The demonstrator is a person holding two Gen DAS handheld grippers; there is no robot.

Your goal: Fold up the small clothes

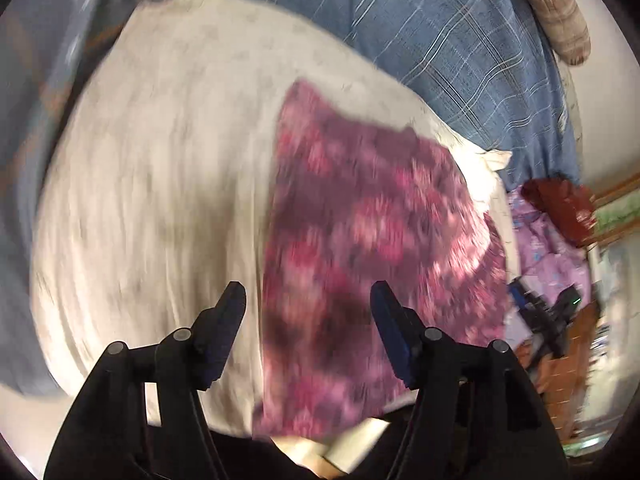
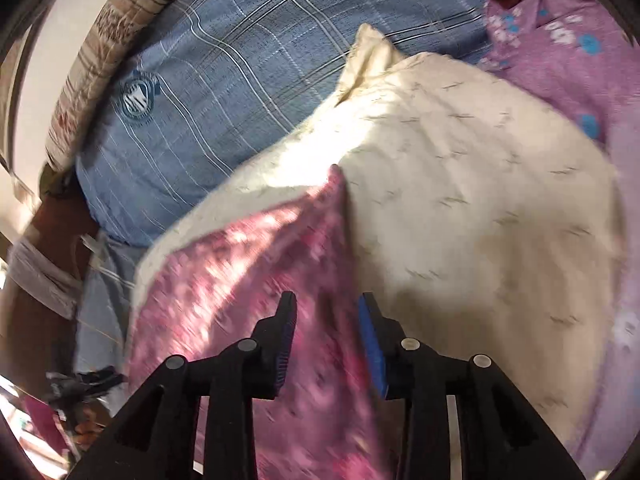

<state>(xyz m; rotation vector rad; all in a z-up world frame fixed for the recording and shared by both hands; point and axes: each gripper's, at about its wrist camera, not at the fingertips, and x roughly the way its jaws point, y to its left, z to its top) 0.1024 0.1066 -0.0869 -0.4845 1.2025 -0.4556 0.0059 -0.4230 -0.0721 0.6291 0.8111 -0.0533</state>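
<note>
Pink cloth [image 1: 360, 248] lies flat on pillow [image 1: 160, 168], long axis running ahead of both spread, empty tools: left [image 1: 308, 300], right [image 2: 328, 304].

Both views motion-blurred. Worst on the pink patterned cloth [image 1: 372, 248], its print smeared into streaks; the cream pillow [image 1: 160, 168] under it also streaks in the left wrist view. Blue plaid pillow [image 2: 208, 92] beyond the cream pillow stays fairly sharp. Warm, patchy light: bright dapples on the pink cloth, a glare patch on the cream pillow just above the cloth's tip in the right wrist view. Heavy fisheye bending, dark vignette at corners.
</note>
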